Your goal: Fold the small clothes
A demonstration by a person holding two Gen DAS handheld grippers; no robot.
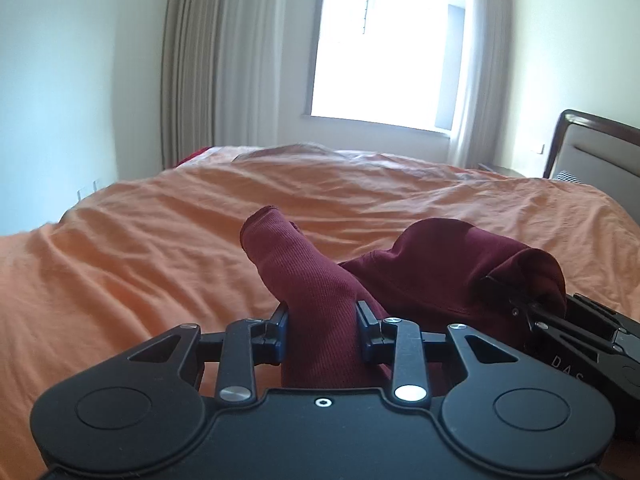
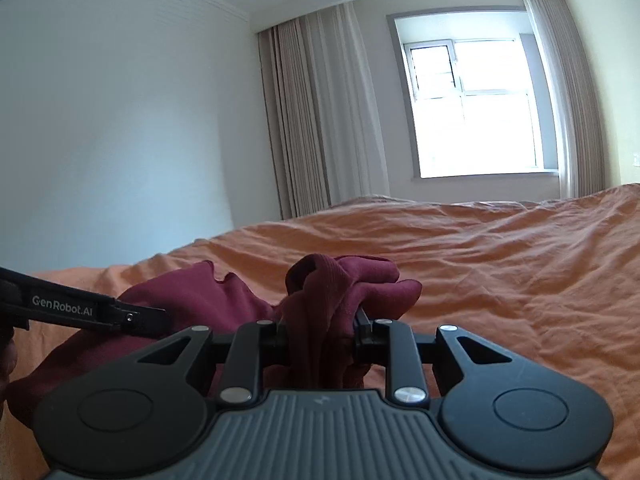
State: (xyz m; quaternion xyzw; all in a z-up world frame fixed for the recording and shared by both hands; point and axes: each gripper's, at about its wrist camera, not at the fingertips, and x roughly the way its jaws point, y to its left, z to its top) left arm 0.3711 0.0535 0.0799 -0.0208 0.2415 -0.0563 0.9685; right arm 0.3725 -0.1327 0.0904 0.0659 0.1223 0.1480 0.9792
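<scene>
Left gripper (image 1: 322,332) clamps a ribbed cuff of the maroon garment (image 1: 420,276); right gripper (image 2: 320,336) clamps a bunched fold. Garment sags between them, just above the bed (image 1: 160,240). Fabric appears light, soft, non-slip; grip hems. Curtains (image 2: 316,120) and window (image 2: 476,108) lie beyond the bed.

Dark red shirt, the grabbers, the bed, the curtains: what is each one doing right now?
Dark red garment: bunched, lifted at two ends, not folded.
Left gripper: shut on the ribbed part of it.
Right gripper: shut on a bunch of it.
Orange bedsheet: spread out, wrinkled.
Curtains: pulled open.
Window: bright; cannot tell if open.
</scene>
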